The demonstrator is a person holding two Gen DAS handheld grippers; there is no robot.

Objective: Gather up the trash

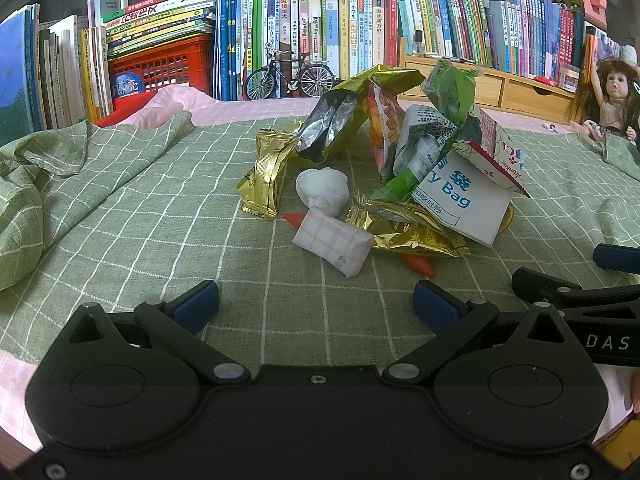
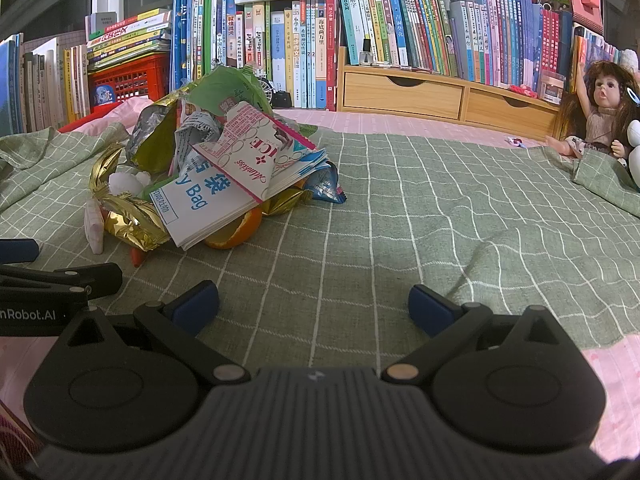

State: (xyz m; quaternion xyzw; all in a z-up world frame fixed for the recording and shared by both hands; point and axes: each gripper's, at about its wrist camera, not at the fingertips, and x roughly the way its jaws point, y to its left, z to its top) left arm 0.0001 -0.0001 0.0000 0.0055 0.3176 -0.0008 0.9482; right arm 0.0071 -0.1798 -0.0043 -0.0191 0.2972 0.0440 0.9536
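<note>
A heap of trash lies on the green checked cloth. It holds gold wrappers, a white paper ball, a pink checked tissue pack, a white paper bag with blue print, and green and silver snack bags. My left gripper is open, low over the cloth just short of the tissue pack. My right gripper is open over bare cloth, to the right of the heap. An orange peel pokes out under the paper bag.
Rows of books and a red crate line the back. A toy bicycle stands behind the heap. A wooden drawer unit and a doll are at the right. The cloth bunches at the left.
</note>
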